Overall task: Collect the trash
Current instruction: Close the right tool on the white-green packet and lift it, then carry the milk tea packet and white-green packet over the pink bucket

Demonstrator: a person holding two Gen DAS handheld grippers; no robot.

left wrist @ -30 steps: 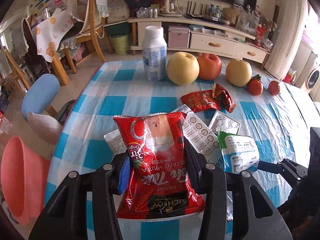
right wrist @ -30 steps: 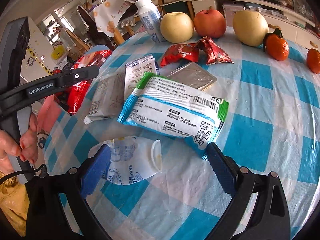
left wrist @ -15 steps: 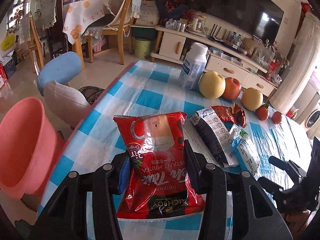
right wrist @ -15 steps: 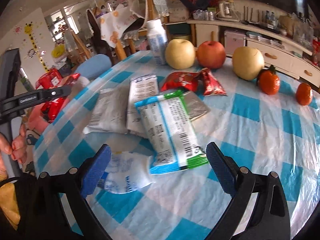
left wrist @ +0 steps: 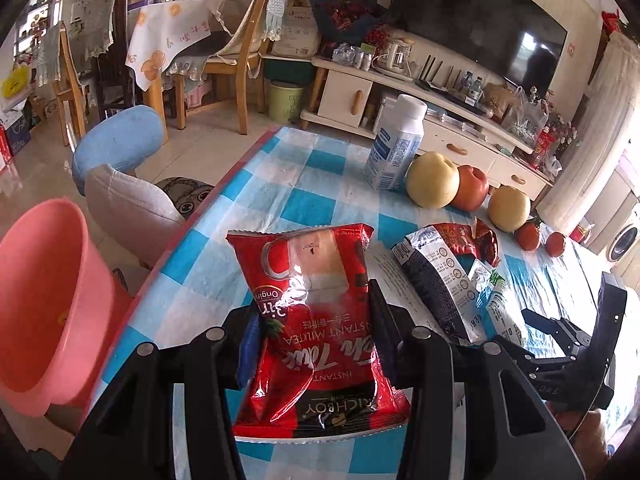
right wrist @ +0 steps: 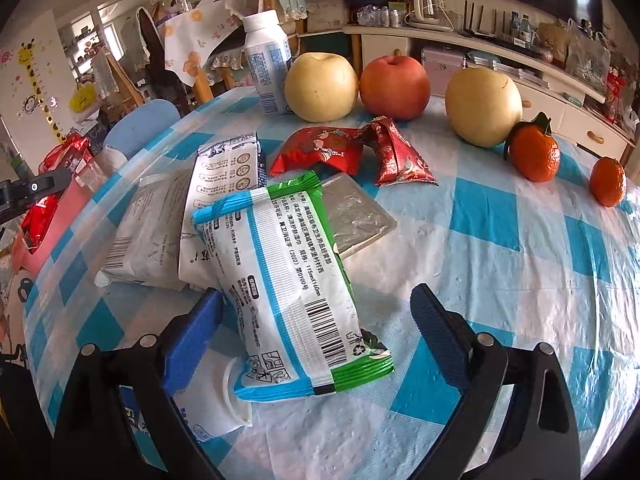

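Note:
My left gripper [left wrist: 312, 320] is shut on a red instant milk tea packet [left wrist: 316, 320] and holds it above the table's left edge, right of a pink bin [left wrist: 40, 300]. My right gripper [right wrist: 316, 320] is open, its jaws either side of a green and blue tissue pack [right wrist: 288, 276] lying on the table. Under and beside that pack lie white wrappers [right wrist: 156, 232], a silver foil pack [right wrist: 352, 216] and red wrappers [right wrist: 352, 152]. The held red packet also shows at the far left of the right wrist view [right wrist: 52, 184].
The blue checked table [right wrist: 500, 220] carries a white bottle [right wrist: 268, 64], two yellow pears [right wrist: 320, 80], a red apple [right wrist: 394, 82] and two oranges [right wrist: 534, 154] at the back. A blue chair [left wrist: 116, 140] and a grey cushion [left wrist: 128, 208] stand left of the table.
My left gripper has carried the red packet left to the table's edge, bringing the pink bin closer. My right gripper has moved in over the tissue pack, which now lies between its open jaws.

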